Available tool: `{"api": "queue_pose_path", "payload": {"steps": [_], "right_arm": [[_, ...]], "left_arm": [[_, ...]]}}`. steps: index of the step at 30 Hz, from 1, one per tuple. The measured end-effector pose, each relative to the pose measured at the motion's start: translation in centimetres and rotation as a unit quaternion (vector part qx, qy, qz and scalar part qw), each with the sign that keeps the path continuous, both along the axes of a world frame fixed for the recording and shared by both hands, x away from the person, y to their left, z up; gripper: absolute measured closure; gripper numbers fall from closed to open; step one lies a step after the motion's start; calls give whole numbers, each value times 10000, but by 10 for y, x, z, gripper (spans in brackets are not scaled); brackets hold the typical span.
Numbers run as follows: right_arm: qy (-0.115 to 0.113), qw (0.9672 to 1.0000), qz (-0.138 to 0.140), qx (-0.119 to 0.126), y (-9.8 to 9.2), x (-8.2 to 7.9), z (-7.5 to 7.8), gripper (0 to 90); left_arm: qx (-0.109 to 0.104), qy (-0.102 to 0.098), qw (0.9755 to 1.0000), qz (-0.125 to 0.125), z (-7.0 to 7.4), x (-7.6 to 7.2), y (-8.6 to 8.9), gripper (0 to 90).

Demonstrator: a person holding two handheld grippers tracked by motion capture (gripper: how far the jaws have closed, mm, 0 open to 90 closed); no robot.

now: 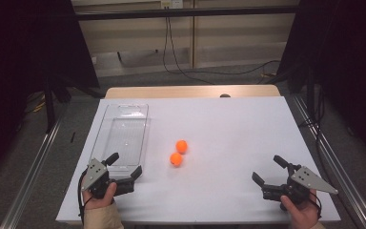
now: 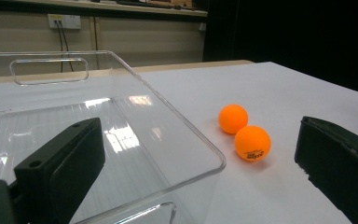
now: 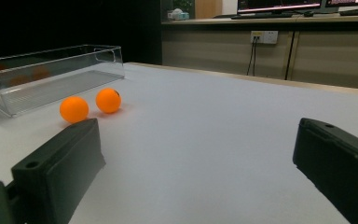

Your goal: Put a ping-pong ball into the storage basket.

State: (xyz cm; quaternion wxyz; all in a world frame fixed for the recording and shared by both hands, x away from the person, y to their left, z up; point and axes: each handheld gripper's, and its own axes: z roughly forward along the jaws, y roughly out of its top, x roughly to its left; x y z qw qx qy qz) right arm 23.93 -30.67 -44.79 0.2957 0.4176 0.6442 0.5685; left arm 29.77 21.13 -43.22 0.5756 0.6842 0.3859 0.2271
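Observation:
Two orange balls lie close together near the middle of the white table: one (image 1: 181,146) farther from me, the other (image 1: 176,159) nearer. A clear plastic tray (image 1: 106,129) stands empty at the left. My left gripper (image 1: 125,163) rests open at the tray's near end, one jaw by the tray's near wall, nothing between the jaws. In the left gripper view the balls (image 2: 233,118) (image 2: 252,143) sit right of the tray (image 2: 200,144). My right gripper (image 1: 268,170) rests open near the front right, empty. The right gripper view has the balls (image 3: 74,109) (image 3: 108,100) and the tray (image 3: 70,58) far left.
The white tabletop (image 1: 228,124) has a wooden strip (image 1: 190,91) along its far edge. Black stands and metal rails flank the table. Cables (image 1: 181,67) run along the floor behind it.

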Motion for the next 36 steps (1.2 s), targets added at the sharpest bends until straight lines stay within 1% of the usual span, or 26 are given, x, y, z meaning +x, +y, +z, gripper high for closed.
{"api": "queue_pose_path", "payload": {"steps": [6, 9, 12, 16, 17, 18, 20, 23, 24, 30, 31, 33, 34, 36], "right_arm": [[-19, 10000, 9, -5, -1, 0, 0, 10], [-12, 10000, 18, -5, -1, 0, 0, 11], [-12, 10000, 23, 1, -1, 0, 0, 12], [-8, 10000, 23, 2, -1, 0, 0, 12], [-9, 10000, 25, 8, -1, 0, 0, 12], [-10, 10000, 27, 7, -2, 0, 0, 12], [-6, 10000, 29, 9, -2, 0, 0, 12], [-2, 10000, 23, 8, -2, -1, 0, 13], [-25, 10000, 23, -3, -3, -1, 0, 18], [25, 10000, 28, 19, -4, -2, 0, 18], [36, 10000, 19, 54, -4, -3, 0, 18], [27, 10000, 26, 53, -4, -3, 0, 18], [27, 10000, 30, 57, -4, -3, 0, 18], [24, 10000, 43, 46, -4, -3, 0, 18]], "left_arm": [[0, 4, 10000, -71, 0, 1, -4, 16], [-42, 23, 9999, -91, 1, 2, -6, 16], [-10, 18, 9999, -137, 2, 2, -8, 16], [-85, 22, 9998, -177, 2, 3, -12, 16], [-53, 28, 9998, -196, 3, 3, -13, 16], [-74, 34, 9998, -204, 3, 3, -14, 16], [-45, 31, 9997, -234, 3, 4, -16, 16], [8, -5, 9997, -247, 5, 4, -18, 15], [-47, -5, 9996, -288, 6, 4, -21, 15], [-16, 11, 9994, -355, 9, 6, -27, 14], [-42, 25, 9993, -366, 9, 6, -29, 14], [-72, 25, 9991, -417, 10, 6, -32, 14], [-45, 27, 9991, -430, 11, 6, -34, 14], [-95, 46, 9989, -459, 13, 6, -37, 14]]}}
